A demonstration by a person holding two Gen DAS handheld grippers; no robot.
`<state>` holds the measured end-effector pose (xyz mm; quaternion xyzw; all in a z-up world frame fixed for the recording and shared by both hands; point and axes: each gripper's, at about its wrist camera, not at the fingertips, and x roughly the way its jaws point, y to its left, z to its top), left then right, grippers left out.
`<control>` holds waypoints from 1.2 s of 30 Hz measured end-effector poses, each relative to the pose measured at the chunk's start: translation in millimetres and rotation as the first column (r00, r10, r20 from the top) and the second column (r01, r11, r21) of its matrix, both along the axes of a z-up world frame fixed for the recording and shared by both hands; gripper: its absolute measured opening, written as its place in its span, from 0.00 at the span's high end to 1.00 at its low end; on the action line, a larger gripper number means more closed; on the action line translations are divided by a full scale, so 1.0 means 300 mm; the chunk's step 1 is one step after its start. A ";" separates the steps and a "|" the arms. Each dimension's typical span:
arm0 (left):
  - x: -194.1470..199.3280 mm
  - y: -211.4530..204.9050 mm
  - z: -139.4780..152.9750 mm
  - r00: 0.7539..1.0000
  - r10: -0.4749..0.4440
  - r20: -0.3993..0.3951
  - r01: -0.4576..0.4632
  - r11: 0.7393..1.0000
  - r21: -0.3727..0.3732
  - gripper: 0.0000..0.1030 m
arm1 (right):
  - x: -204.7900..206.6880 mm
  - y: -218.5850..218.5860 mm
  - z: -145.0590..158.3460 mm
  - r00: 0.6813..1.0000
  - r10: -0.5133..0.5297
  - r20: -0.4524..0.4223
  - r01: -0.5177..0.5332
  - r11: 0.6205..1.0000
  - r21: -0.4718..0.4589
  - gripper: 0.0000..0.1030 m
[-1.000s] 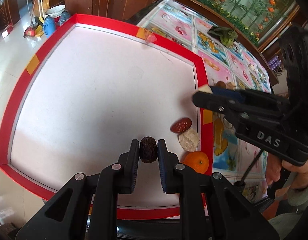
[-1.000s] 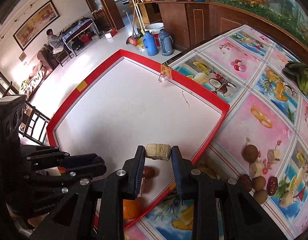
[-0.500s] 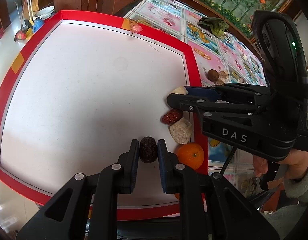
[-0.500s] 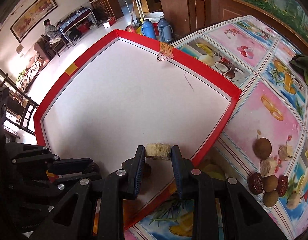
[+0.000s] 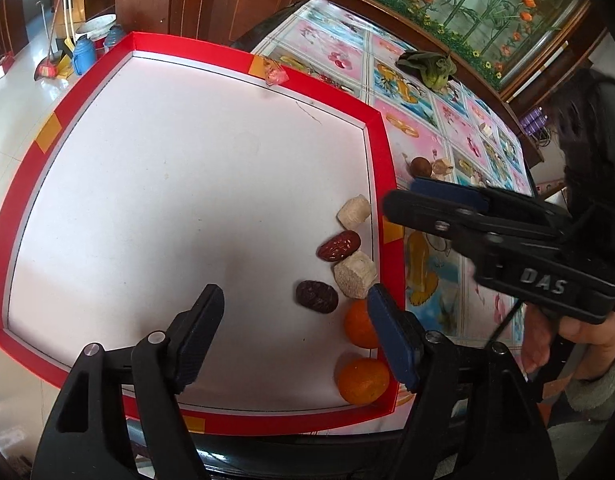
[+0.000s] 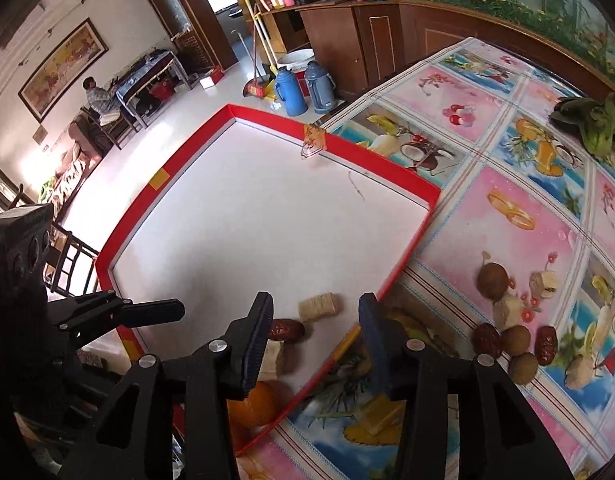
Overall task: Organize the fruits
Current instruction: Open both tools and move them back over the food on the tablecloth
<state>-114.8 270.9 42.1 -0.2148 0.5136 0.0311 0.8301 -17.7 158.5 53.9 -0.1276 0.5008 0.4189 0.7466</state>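
Both grippers are letting go over the red-rimmed tray (image 5: 381, 168). The left gripper (image 5: 295, 344) has its jaws opening wide, nothing between them; the dark date (image 5: 317, 297) lies on the tray floor just ahead. The right gripper (image 6: 313, 340) is opening too, the tan cube (image 6: 320, 306) lying loose between its jaws, pads clear of it. This looks like the drop-off step. Next, probably, back to the pile (image 6: 515, 344) on the cloth at right for another piece.
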 end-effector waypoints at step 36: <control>0.322 -0.410 0.035 0.940 -0.339 -0.046 0.342 0.931 0.124 0.28 | 0.077 -0.642 -0.007 0.918 -0.394 -0.054 0.394 0.919 -0.009 0.55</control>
